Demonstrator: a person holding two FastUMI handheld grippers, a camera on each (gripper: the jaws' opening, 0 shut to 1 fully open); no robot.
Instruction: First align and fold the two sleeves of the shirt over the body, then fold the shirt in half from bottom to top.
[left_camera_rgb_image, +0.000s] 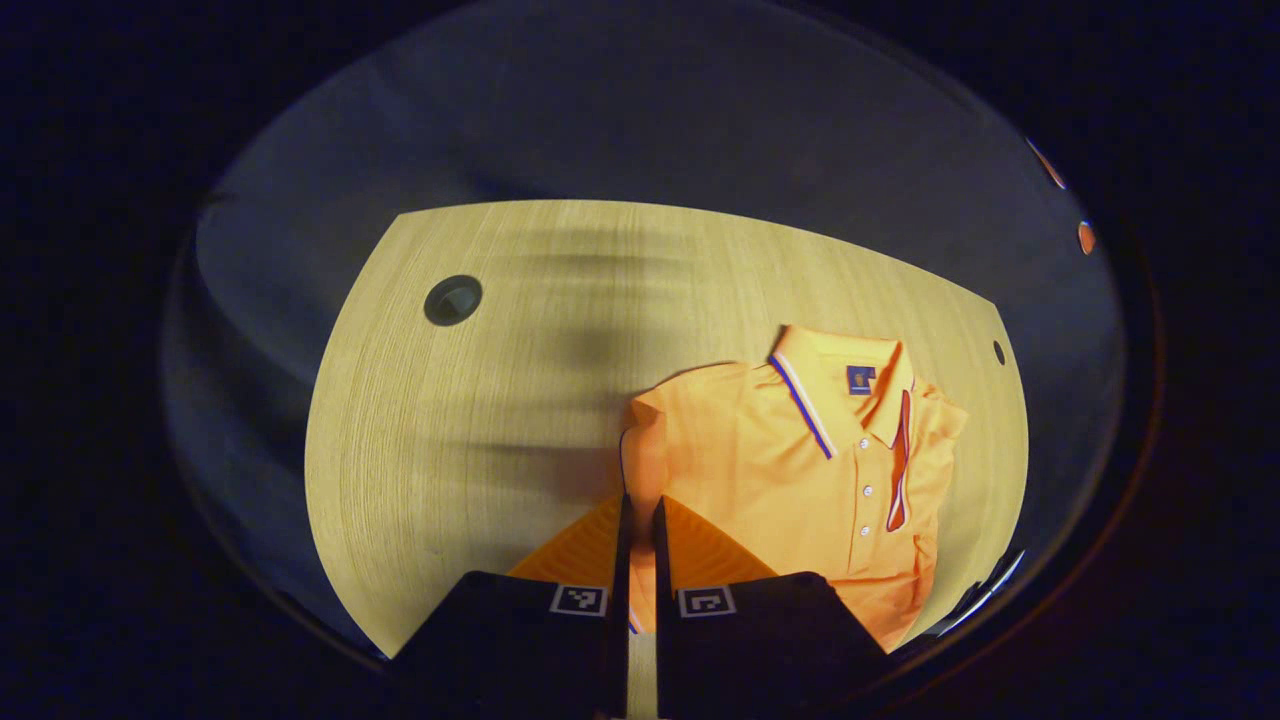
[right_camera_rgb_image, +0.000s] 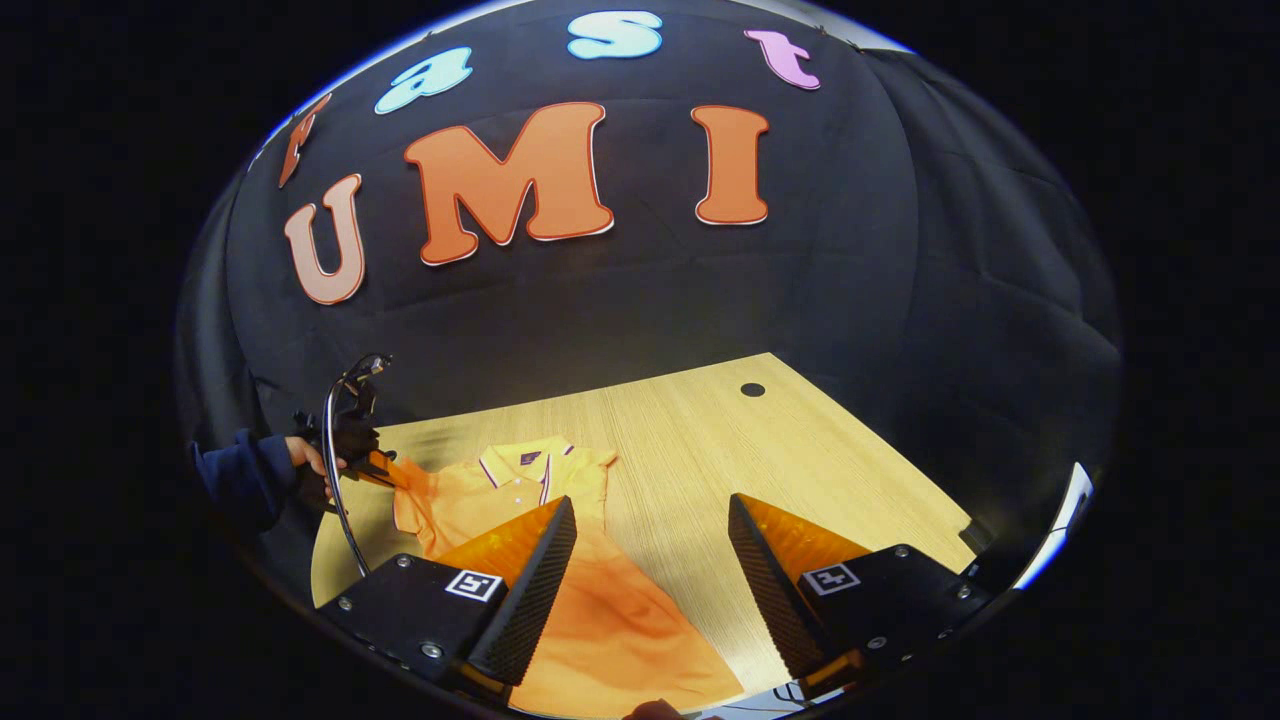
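Note:
An orange polo shirt (left_camera_rgb_image: 800, 470) lies face up on the wooden table (left_camera_rgb_image: 480, 400), collar (left_camera_rgb_image: 840, 385) toward the far edge. My left gripper (left_camera_rgb_image: 640, 510) is shut on the edge of one sleeve, with orange cloth pinched in the narrow gap between its fingers. In the right gripper view the left gripper (right_camera_rgb_image: 375, 465), held by a hand, lifts that sleeve slightly off the table beside the shirt (right_camera_rgb_image: 500, 490). My right gripper (right_camera_rgb_image: 652, 503) is open and hovers over the shirt's lower body (right_camera_rgb_image: 610, 620) and the bare wood, holding nothing.
The table has round cable holes (left_camera_rgb_image: 452, 300) (left_camera_rgb_image: 998, 351) (right_camera_rgb_image: 752, 389). A dark-sleeved arm (right_camera_rgb_image: 240, 475) and a thin cable (right_camera_rgb_image: 335, 500) come in at the left of the right gripper view. Bare wood (right_camera_rgb_image: 780, 450) stretches right of the shirt.

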